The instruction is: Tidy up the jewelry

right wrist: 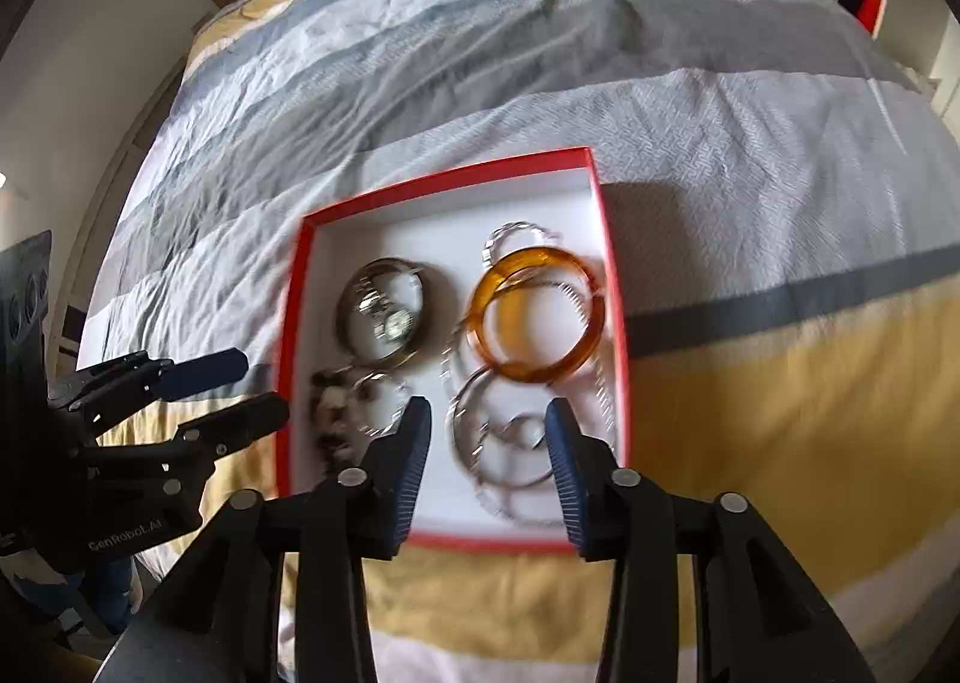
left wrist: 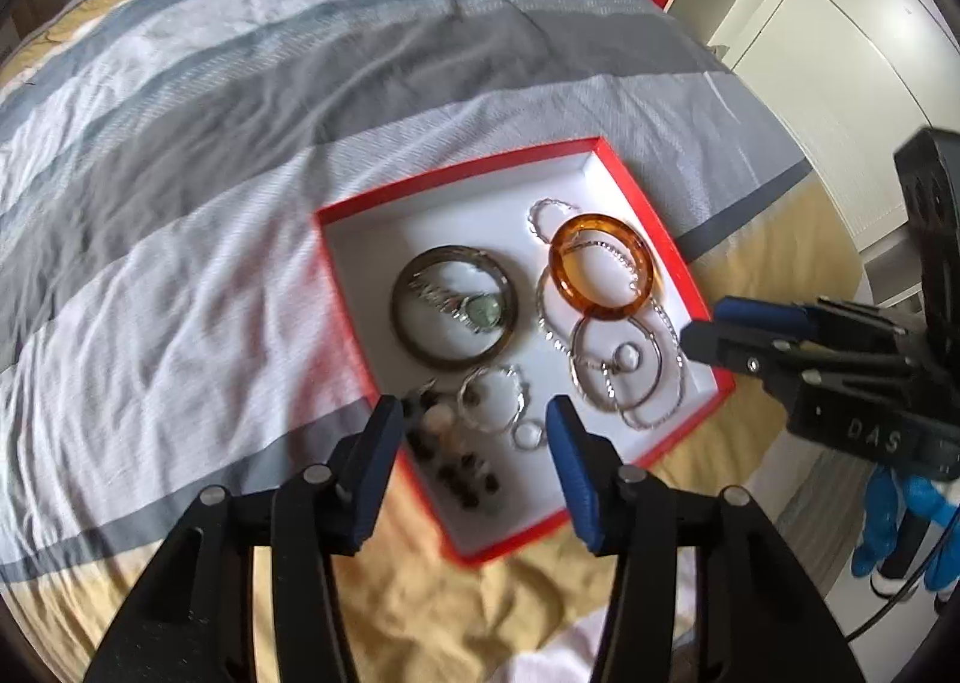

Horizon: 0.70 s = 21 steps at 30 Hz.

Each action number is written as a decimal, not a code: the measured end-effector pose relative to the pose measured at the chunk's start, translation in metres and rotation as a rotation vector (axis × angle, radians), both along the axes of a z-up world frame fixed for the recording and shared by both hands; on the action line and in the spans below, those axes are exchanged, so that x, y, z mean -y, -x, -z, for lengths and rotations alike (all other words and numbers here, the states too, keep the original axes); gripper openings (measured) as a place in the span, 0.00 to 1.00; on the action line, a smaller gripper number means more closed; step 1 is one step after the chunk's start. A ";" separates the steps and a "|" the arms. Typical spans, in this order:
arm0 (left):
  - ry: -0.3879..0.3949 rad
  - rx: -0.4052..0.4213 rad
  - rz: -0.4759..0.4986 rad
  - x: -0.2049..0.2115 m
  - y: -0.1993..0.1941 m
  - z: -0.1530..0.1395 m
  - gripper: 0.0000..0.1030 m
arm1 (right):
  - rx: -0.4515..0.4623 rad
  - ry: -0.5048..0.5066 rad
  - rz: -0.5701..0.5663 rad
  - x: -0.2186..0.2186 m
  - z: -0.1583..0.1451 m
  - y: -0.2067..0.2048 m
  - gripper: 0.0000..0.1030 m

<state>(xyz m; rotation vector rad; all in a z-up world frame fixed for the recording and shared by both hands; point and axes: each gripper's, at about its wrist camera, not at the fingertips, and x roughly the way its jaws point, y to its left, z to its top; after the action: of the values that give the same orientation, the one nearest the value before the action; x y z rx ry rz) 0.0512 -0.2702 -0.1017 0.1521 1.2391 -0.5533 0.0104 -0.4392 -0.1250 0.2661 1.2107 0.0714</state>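
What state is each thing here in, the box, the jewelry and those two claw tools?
Red box: open, lidless, on the bed.
Amber bangle: flat in the box, over silver chains.
Dark bangle: flat, ringing a small watch.
Left gripper: open, empty.
Right gripper: open, empty.

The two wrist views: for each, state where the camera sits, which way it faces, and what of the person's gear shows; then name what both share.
Left wrist: on the left gripper, facing steeply down at the red box; the right gripper and a blue glove show.
Right wrist: on the right gripper, facing down at the same box; the left gripper shows beside it.
Shared: box, amber bangle, striped bedding.
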 end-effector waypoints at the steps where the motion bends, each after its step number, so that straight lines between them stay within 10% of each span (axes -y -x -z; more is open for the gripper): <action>1: 0.002 0.010 -0.001 -0.006 0.004 -0.006 0.48 | 0.005 0.006 0.005 -0.006 -0.005 0.006 0.40; 21: 0.033 0.180 -0.104 -0.134 0.055 -0.095 0.62 | 0.114 0.129 0.076 -0.113 -0.100 0.093 0.60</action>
<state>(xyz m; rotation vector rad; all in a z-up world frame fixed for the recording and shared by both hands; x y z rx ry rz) -0.0035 -0.1357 -0.0066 0.1061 1.0560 -0.4596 -0.0826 -0.3258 -0.0252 0.1922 1.0858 -0.0567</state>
